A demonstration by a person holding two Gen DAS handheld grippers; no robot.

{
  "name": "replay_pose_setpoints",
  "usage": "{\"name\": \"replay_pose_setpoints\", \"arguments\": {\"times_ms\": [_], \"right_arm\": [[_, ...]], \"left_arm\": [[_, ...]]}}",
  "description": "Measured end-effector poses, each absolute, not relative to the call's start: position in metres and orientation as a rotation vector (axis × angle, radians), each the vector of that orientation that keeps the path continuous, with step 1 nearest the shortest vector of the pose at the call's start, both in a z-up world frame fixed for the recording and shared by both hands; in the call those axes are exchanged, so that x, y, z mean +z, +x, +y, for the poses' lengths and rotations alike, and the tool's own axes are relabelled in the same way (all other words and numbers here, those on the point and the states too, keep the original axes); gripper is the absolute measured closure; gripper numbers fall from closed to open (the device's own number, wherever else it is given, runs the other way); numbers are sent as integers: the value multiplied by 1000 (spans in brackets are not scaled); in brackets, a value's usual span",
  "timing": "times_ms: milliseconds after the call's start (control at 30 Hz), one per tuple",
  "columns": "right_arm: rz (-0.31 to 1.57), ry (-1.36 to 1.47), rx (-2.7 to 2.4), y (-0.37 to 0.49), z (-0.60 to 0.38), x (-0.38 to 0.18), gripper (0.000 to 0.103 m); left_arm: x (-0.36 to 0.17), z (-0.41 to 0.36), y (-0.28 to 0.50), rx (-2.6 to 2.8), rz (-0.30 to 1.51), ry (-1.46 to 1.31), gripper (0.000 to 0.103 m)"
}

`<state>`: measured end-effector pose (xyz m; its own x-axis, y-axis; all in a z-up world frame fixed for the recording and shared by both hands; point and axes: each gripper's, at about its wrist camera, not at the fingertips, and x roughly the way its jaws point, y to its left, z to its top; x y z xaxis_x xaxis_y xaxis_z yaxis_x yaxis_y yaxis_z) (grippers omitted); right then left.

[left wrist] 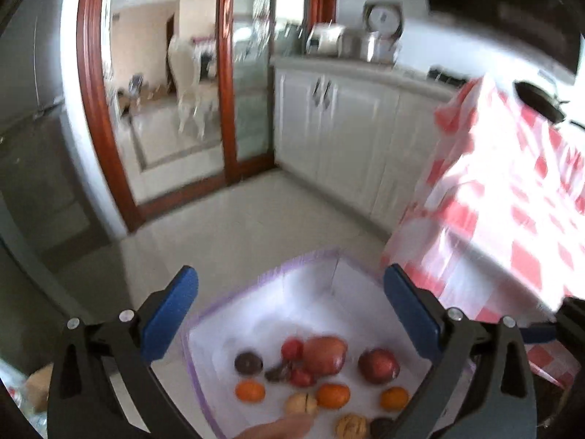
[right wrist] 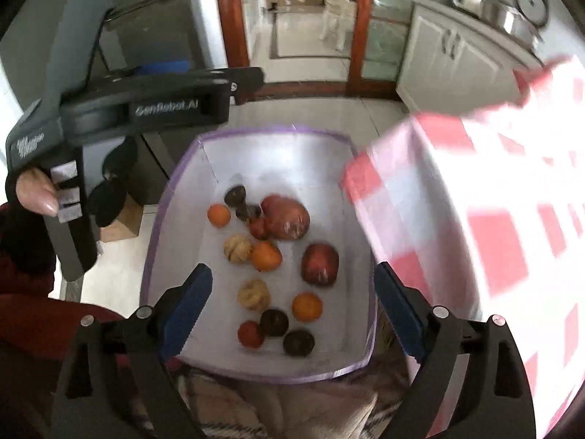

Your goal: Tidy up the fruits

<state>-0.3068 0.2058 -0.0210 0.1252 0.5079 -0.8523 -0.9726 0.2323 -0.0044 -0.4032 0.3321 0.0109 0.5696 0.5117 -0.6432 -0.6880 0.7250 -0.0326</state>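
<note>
A white fabric bin with a purple rim (right wrist: 256, 133) sits on the floor below both grippers. In it lie loose fruits: a large red apple (right wrist: 287, 217), a smaller red apple (right wrist: 320, 263), oranges (right wrist: 266, 255), walnuts (right wrist: 254, 294), dark round fruits (right wrist: 273, 322) and small red ones (right wrist: 250, 333). My right gripper (right wrist: 292, 269) hangs open above the bin, holding nothing. My left gripper (left wrist: 290, 270) is also open and empty over the bin rim (left wrist: 303, 259), with the apple (left wrist: 325, 355) and oranges (left wrist: 332, 395) below it. A hand (right wrist: 34, 192) holds the left tool's black body (right wrist: 146, 108).
A red-and-white checked cloth (right wrist: 475, 219) hangs blurred just right of the bin, also the checked cloth (left wrist: 512, 201). White cabinets (left wrist: 329, 128) with appliances (left wrist: 380, 36) stand behind, beside a wood-framed glass door (left wrist: 226, 73). A cardboard box (right wrist: 120, 223) is left of the bin.
</note>
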Motion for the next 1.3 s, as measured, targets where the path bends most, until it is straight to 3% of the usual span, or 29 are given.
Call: {"name": "replay_pose_setpoints", "arguments": {"times_ms": [200,467,1300], "right_arm": [[1041,-692,1056,-293,203,-68,16],[1105,-731,1051,-294,208,-85,16],[1123,-737,1012,-289,213,-105,16]], "left_arm": [[-37,322,-380,746,889,-288,1],[-90,297,-370,667,1058,-331,1],[-107,296,-372,636,1088,-390,1]]}}
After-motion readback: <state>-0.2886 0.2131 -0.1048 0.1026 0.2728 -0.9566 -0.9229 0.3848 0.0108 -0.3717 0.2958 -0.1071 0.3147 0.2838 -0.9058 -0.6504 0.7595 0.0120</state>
